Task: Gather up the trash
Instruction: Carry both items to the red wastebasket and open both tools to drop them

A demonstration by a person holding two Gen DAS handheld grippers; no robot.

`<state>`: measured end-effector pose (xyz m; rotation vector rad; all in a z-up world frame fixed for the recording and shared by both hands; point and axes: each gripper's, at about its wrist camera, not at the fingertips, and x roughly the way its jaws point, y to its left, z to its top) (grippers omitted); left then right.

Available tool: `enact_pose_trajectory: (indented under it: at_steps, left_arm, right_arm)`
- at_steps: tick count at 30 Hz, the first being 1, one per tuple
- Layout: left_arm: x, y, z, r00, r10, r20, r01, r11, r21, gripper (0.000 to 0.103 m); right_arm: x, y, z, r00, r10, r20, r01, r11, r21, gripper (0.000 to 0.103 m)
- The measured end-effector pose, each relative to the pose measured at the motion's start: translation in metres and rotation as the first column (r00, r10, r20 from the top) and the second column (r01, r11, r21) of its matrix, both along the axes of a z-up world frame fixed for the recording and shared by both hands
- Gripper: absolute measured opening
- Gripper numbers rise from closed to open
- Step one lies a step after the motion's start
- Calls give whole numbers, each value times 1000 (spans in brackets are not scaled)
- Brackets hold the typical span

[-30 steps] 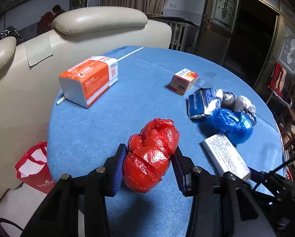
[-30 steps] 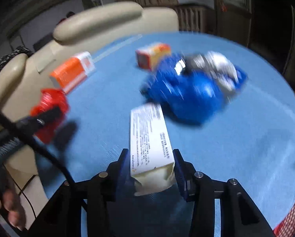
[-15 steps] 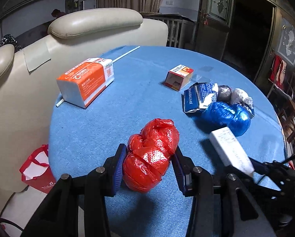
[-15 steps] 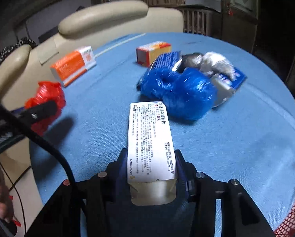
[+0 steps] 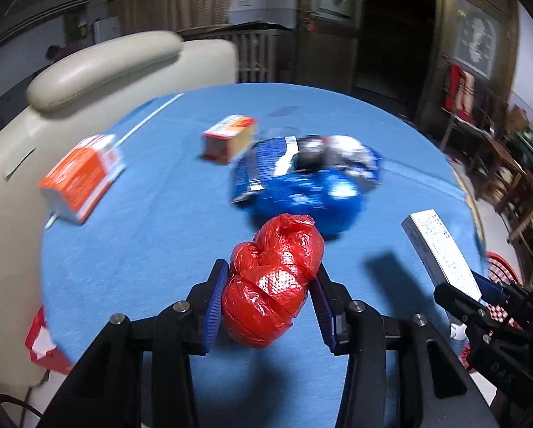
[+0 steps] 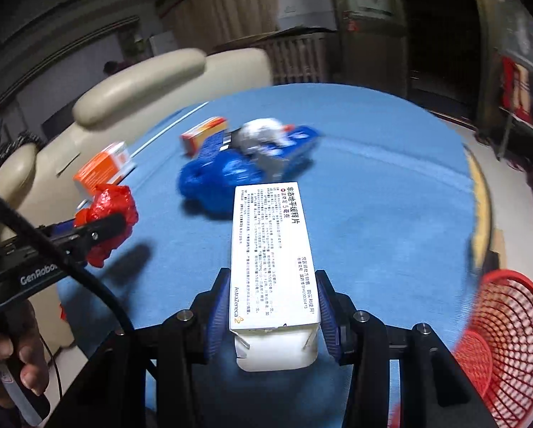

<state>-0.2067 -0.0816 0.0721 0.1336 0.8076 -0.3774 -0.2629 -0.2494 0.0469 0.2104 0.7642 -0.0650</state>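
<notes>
**Two pieces lifted, none binned yet**

Both hands are loaded. The left gripper (image 5: 270, 303) is clamped on a red bag (image 5: 273, 281), its pads pressing the crumpled plastic at bottom centre of the left view; the bag hangs clear of the blue table (image 5: 152, 235). The right gripper (image 6: 272, 315) is closed on a white box (image 6: 272, 256), pads against its two long sides, at bottom centre of the right view. Its jaws have just been closing a little on that box.

A red basket (image 6: 505, 342) sits at the lower right edge of the right view, beyond the table rim. It looks like the bin, and what shows of its inside seems empty, so I judge the carry is under way and the drop not yet done.

Left on the table, mid-frame in both views:
- one orange pack (image 5: 82, 176), at left
- one small box (image 5: 229, 137), centre
- one blue bag (image 5: 302, 196) with a flattened blue packet (image 5: 263, 164) and some grey-white wads on top; blur keeps me from counting the wads
- one thin white stick (image 5: 152, 119), upper left

So two pieces are in hand and at least five remain.
</notes>
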Motion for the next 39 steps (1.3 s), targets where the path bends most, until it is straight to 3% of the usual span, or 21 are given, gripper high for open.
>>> enact_pose_trajectory:
  at_steps: [7, 17, 27, 39]
  left_arm:
    - [-14, -70, 5, 988, -157, -5, 157, 988, 3, 47]
    - [-51, -165, 6, 927, -375, -22, 375, 927, -5, 47]
    - [-75, -216, 8, 876, -483, -18, 483, 876, 7, 47]
    - [-99, -258, 2, 819, -573, -35, 574, 819, 25, 47]
  right_arm:
    - [-39, -56, 4, 990, -137, 25, 137, 990, -8, 48]
    - [-108, -145, -9, 936, -352, -8, 352, 936, -22, 48]
    - [-161, -204, -29, 867, -496, -56, 496, 868, -17, 48]
    - [-179, -226, -33, 834, -547, -72, 549, 836, 1, 48]
